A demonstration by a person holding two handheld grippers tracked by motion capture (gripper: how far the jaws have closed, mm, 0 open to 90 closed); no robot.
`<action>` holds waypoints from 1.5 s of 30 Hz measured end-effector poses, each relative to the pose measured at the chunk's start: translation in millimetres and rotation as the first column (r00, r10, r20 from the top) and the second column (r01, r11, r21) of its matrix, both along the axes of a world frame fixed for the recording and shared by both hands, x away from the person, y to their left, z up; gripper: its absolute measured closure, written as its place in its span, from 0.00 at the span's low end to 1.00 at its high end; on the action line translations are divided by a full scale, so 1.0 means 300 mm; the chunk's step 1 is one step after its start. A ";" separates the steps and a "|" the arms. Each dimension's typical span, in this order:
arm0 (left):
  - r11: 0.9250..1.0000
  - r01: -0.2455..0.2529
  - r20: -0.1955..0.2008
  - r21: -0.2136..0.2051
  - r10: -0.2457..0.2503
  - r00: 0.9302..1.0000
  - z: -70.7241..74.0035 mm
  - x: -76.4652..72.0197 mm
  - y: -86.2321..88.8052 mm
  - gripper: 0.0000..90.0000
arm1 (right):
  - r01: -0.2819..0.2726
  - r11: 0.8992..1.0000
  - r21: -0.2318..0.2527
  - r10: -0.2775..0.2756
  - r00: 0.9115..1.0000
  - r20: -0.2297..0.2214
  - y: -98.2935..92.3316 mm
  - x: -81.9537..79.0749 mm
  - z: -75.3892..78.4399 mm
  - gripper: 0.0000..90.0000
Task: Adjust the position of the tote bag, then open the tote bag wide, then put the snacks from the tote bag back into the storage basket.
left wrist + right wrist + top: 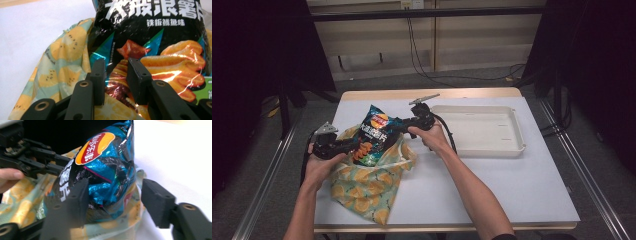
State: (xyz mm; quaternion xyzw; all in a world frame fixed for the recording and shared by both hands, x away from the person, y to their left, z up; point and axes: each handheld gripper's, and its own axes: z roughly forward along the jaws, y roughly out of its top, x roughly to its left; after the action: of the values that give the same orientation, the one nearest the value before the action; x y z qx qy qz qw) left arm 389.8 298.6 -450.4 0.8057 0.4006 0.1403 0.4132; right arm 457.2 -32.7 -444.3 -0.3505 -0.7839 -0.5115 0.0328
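Since the crinkly, air-puffed black-and-blue foil chip bag (pixel 100 170) is light, slippery and crushable, my left claw (pixel 113 75) pinches its lower edge while my right claw (pixel 113 202) stands spread around its top.

The crisp bag (pixel 155 40) carries large white Chinese characters across its black upper front, cropped at the top edge in the left gripper view; they appear to read 大波浪薯片. Beneath them, in smaller white characters, stands 铁板鱿鱼味 (a flavour line, sitting just above the pictured crisps). In the right gripper view the same bag (pixel 105 167) shows a red and yellow oval logo near its top with white Chinese characters reading 乐事, and the white characters run sideways down its left flank, too skewed to read
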 end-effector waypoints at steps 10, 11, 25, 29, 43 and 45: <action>1.000 0.011 -0.002 0.011 -0.011 1.000 -0.003 -0.002 -0.001 0.79 | -0.044 0.996 0.080 0.044 0.999 0.002 0.049 -0.001 0.030 0.63; 1.000 0.007 -0.005 0.001 -0.007 1.000 -0.003 -0.002 0.003 0.79 | -0.040 0.997 0.072 0.039 0.999 0.007 0.051 -0.003 0.037 0.68; 0.997 0.017 0.002 -0.072 -0.017 1.000 0.014 -0.015 0.035 0.74 | -0.054 0.995 0.083 0.045 0.993 0.111 0.089 -0.060 0.132 0.95; 0.997 0.025 0.004 -0.073 -0.024 1.000 0.019 -0.021 0.032 0.71 | -0.054 0.994 0.096 0.039 0.989 0.142 0.091 -0.074 0.166 0.98; 0.988 0.010 0.060 -0.154 -0.001 0.998 0.076 -0.056 0.065 0.45 | -0.057 0.992 0.111 0.032 0.976 0.216 0.093 -0.096 0.248 0.99; 0.986 0.008 0.067 -0.166 0.003 0.998 0.085 -0.058 0.063 0.39 | -0.061 0.992 0.110 0.035 0.973 0.226 0.089 -0.101 0.258 0.99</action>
State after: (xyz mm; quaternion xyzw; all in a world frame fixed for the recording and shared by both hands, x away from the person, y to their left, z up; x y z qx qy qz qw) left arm 372.5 317.4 -424.8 0.7638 0.3956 0.1327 0.4924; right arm 426.8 -6.0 -366.9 -0.2690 -0.7596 -0.5917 -0.0230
